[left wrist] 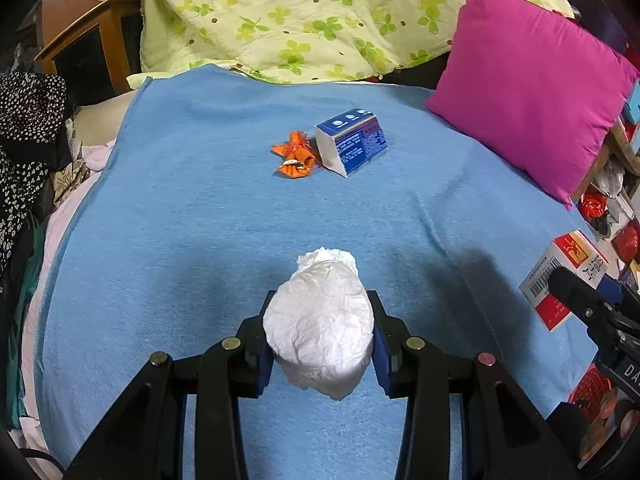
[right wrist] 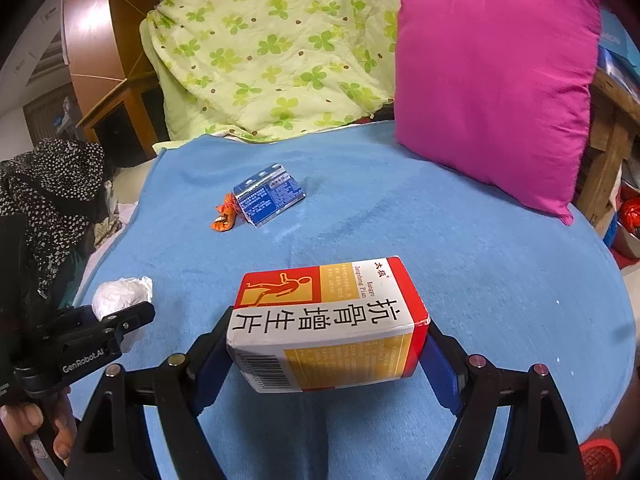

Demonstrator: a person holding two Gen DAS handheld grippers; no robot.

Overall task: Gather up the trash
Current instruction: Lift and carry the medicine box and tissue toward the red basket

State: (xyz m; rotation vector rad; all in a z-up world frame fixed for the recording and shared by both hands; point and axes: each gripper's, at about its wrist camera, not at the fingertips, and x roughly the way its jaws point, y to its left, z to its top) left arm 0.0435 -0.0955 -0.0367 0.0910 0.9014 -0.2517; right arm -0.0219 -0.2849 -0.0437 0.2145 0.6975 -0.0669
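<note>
My left gripper (left wrist: 320, 320) is shut on a crumpled white paper ball (left wrist: 320, 332), held above the blue blanket (left wrist: 180, 240); the ball also shows at the left of the right wrist view (right wrist: 120, 296). My right gripper (right wrist: 328, 340) is shut on a red, white and yellow medicine box (right wrist: 328, 320), which also shows at the right edge of the left wrist view (left wrist: 564, 276). Farther back on the blanket lie an orange wrapper (left wrist: 295, 155) and a blue and white carton (left wrist: 352, 142), side by side; both appear in the right wrist view, wrapper (right wrist: 225, 216) and carton (right wrist: 268, 196).
A magenta pillow (left wrist: 532, 96) leans at the back right of the bed. A green clover-print quilt (left wrist: 300, 16) is piled at the back. Black dotted clothing (left wrist: 28, 128) lies at the left. Red items and boxes (left wrist: 624, 216) sit off the right edge.
</note>
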